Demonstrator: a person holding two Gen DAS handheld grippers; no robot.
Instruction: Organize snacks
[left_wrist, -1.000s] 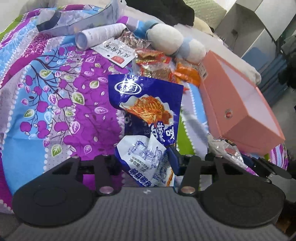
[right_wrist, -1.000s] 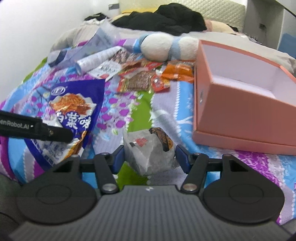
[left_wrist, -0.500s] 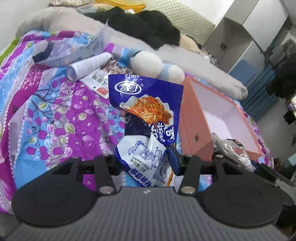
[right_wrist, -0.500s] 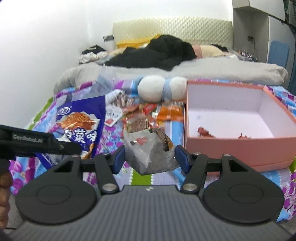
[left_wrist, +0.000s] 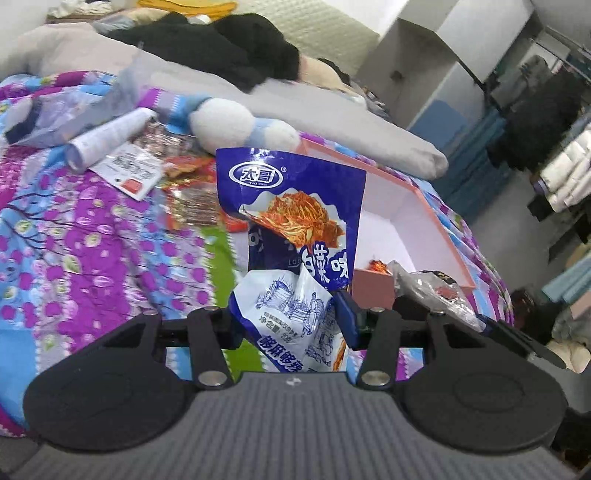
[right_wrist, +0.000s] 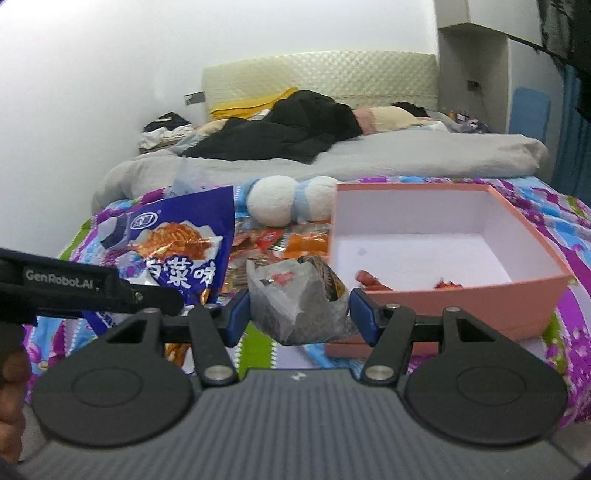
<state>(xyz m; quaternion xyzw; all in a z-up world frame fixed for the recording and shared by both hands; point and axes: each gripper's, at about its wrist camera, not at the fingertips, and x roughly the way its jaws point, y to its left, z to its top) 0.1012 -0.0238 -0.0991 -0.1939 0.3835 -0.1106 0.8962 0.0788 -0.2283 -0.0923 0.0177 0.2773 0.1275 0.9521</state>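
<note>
Tools both loaded: left tool (left_wrist: 288, 319) clamped on blue snack bag (left_wrist: 295, 225), held upright above the bed (left_wrist: 92, 251) beside the pink box (right_wrist: 461, 299); right tool (right_wrist: 299, 312) clamped on grey packet (right_wrist: 295, 306), held just before the box's near-left corner.

We hold a blue bag (left_wrist: 295, 236) upright, our left gripper (left_wrist: 291, 325) clamped on its lower end. Behind it, a pink box (left_wrist: 417, 225) sits on the quilt (left_wrist: 92, 251); loose packets (left_wrist: 192, 199) lie beside the box's left wall.
</note>
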